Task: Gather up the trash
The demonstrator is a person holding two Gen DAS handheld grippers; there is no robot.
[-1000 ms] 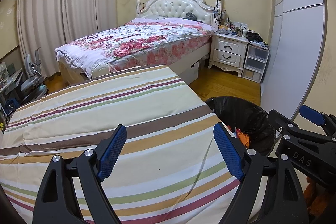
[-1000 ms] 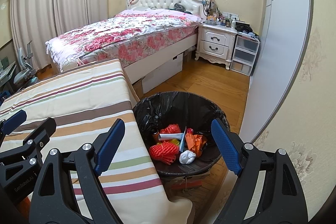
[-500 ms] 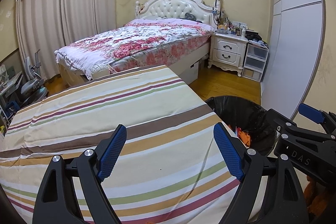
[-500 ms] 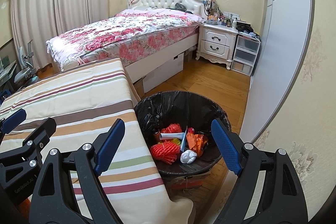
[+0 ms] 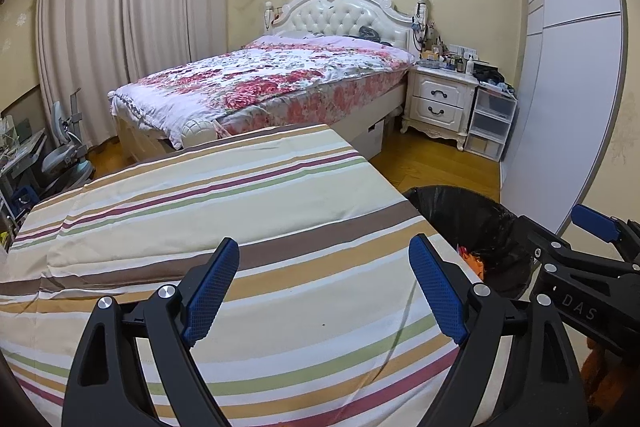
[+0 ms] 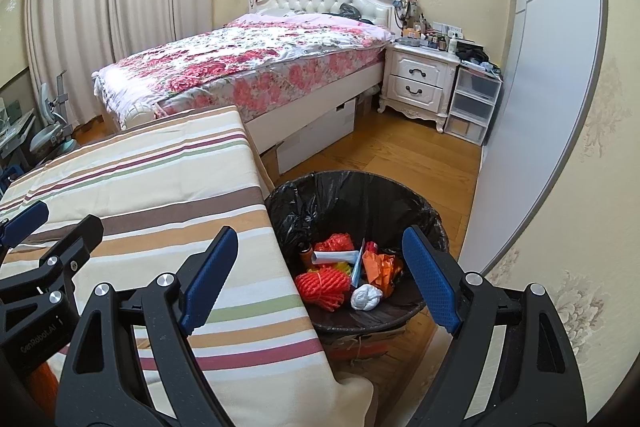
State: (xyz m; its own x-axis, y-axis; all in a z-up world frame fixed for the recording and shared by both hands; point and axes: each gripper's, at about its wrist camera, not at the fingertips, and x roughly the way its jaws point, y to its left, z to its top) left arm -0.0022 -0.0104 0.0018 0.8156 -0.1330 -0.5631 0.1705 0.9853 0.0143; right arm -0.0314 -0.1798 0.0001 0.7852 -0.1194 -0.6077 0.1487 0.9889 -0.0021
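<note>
Orange scraps are sitting in the bin [image 6: 434, 223]; striped tabletop [image 5: 224, 203] showing no trash; we are holding left gripper [image 5: 324, 293] and right gripper [image 6: 318, 277] spread, empty.

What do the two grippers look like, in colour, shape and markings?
The left gripper and the right gripper look alike: black plastic frames with triangular cut-outs, silver screws, and two long fingers faced with blue textured pads. White letters "DAS" mark the side of the right one, "GenRobot.AI" the left one. No cables or sleeves show.
</note>
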